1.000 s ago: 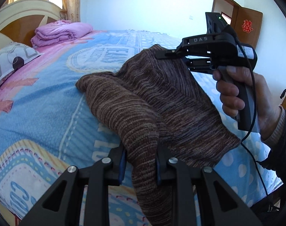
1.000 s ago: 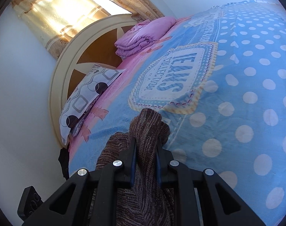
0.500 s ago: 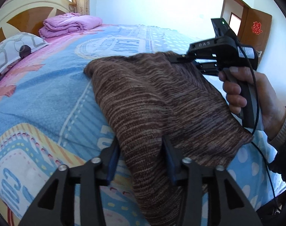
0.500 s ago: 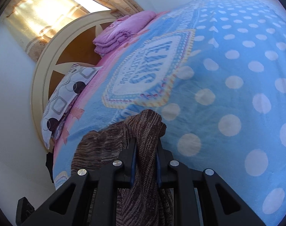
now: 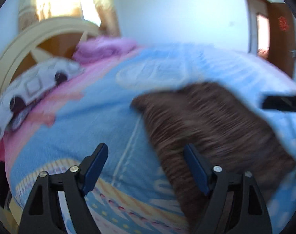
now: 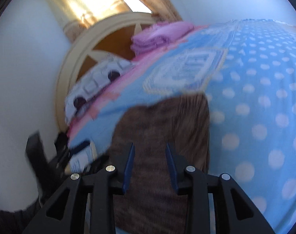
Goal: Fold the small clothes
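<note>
Now flat on the blue bedspread (image 5: 93, 120): brown knit garment (image 5: 216, 128), spread out near the bed's front edge, well apart from the folded pink bedding (image 5: 105, 48) and patterned pillow (image 5: 36, 81) up by the headboard (image 5: 15, 44).

Left gripper (image 5: 146, 165): jaws wide apart, just been opening, pads clear of the fabric; one edge of the knit lying in the gap next to the right-side pad, bare bedspread filling the rest.

Right gripper (image 6: 150, 165): jaws partly apart, also just been opening, nothing pinched; brown knit lying below and between the blue pads (image 6: 129, 165), whether touching them, cannot tell.

Both views motion-blurred. Black tip of the right gripper poking in at the right edge of the left view, above the polka-dot part of the spread.
</note>
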`<state>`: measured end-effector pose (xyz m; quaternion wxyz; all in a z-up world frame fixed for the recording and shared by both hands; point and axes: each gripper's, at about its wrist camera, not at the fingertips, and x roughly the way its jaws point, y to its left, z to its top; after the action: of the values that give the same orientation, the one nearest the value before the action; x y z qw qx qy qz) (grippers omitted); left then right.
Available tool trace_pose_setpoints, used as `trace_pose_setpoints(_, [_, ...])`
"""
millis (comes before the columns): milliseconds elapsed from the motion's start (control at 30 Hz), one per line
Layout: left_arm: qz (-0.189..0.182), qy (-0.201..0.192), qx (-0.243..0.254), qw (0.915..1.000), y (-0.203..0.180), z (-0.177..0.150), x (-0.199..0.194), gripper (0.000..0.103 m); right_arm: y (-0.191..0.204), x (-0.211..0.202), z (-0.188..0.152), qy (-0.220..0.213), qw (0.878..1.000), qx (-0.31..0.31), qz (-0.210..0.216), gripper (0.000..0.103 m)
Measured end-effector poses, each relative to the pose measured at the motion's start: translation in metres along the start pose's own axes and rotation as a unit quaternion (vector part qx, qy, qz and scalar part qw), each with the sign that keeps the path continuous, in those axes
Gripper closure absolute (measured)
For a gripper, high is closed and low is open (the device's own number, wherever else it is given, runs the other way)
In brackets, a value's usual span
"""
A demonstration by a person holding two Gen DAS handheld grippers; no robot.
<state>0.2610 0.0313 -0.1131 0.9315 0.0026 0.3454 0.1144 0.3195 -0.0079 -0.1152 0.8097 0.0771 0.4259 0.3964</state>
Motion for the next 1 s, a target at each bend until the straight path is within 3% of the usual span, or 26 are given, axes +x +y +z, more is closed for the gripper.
trace_pose_setpoints(67, [-0.026,0.002,-0.037,0.999,0.014,-0.006,0.003,0.016,-0.012,0.009,-0.018,0.012,1.0,0.016,-0.018,0.07])
trace_pose_setpoints(100, [-0.027,0.004,-0.032,0.9991,0.015,-0.005,0.005,0.016,-0.018,0.007,-0.026,-0.009,1.0,0.023,-0.005,0.07])
trace_pose_setpoints(200, [-0.014,0.003,-0.029,0.9995,0.015,-0.004,0.005,0.012,-0.022,0.0,-0.031,-0.022,0.999,0.043,0.003,0.07])
trace_pose_setpoints(267, [-0.01,0.0,-0.031,0.9995,0.014,-0.004,-0.002,0.013,-0.014,-0.013,-0.033,-0.028,0.998,0.051,-0.021,0.069])
trace_pose_setpoints(300, [-0.01,-0.003,-0.032,0.9994,0.012,-0.008,-0.012,0.013,-0.007,-0.022,-0.036,-0.036,0.998,0.047,-0.036,0.067])
trace_pose_setpoints(367, [-0.019,-0.007,-0.037,0.9991,0.012,-0.01,-0.031,0.011,0.012,-0.048,-0.045,-0.065,0.995,0.024,-0.068,0.048])
trace_pose_setpoints(500, [-0.032,-0.041,-0.027,0.9983,0.011,-0.009,-0.069,0.008,0.054,-0.093,-0.06,-0.134,0.98,-0.03,-0.145,0.045])
trace_pose_setpoints(567, [-0.039,-0.067,-0.031,0.9965,0.011,0.0,-0.089,0.002,0.067,-0.111,-0.059,-0.162,0.972,-0.043,-0.164,0.045])
trace_pose_setpoints(667, [-0.057,-0.097,-0.033,0.9931,0.009,0.01,-0.113,0.002,0.086,-0.137,-0.062,-0.202,0.96,-0.06,-0.187,0.041])
trace_pose_setpoints(767, [-0.061,-0.117,-0.025,0.991,0.005,0.013,-0.128,0.002,0.098,-0.156,-0.066,-0.234,0.95,-0.07,-0.196,0.033])
trace_pose_setpoints(1000, [-0.066,-0.123,-0.026,0.9899,0.003,0.015,-0.135,0.002,0.113,-0.17,-0.07,-0.249,0.946,-0.083,-0.191,0.033])
